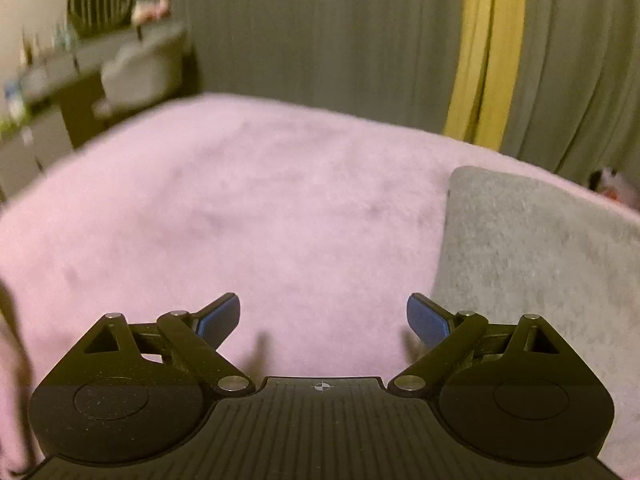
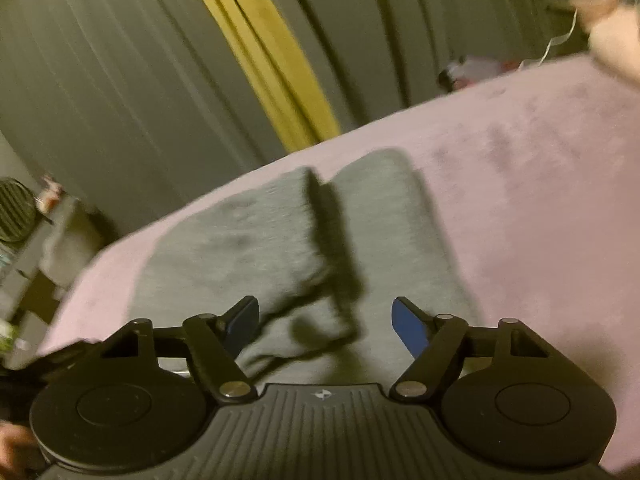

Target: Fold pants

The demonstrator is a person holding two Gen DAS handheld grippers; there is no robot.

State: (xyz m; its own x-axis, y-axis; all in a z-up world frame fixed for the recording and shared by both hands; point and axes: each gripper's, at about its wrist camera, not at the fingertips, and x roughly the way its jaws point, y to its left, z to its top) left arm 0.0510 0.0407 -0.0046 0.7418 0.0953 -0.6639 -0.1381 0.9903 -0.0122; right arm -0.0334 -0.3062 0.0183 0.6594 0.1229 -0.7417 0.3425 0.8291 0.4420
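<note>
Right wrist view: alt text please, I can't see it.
Grey pants lie partly folded on a pink blanket, one raised fold between the open right gripper's fingers. Grey curtains with a yellow strip hang behind.

Both wrist views look down-forward, close over pink blanket point(image 1: 240, 200); shared: grey pants point(image 2: 248, 240), yellow curtain strip point(image 1: 488, 48).

We count one pair of grey pants point(image 2: 248, 240) on one pink blanket point(image 1: 240, 200), two grippers, one per view, and one yellow curtain strip point(image 1: 486, 52) between grey curtains point(image 1: 320, 28).
</note>
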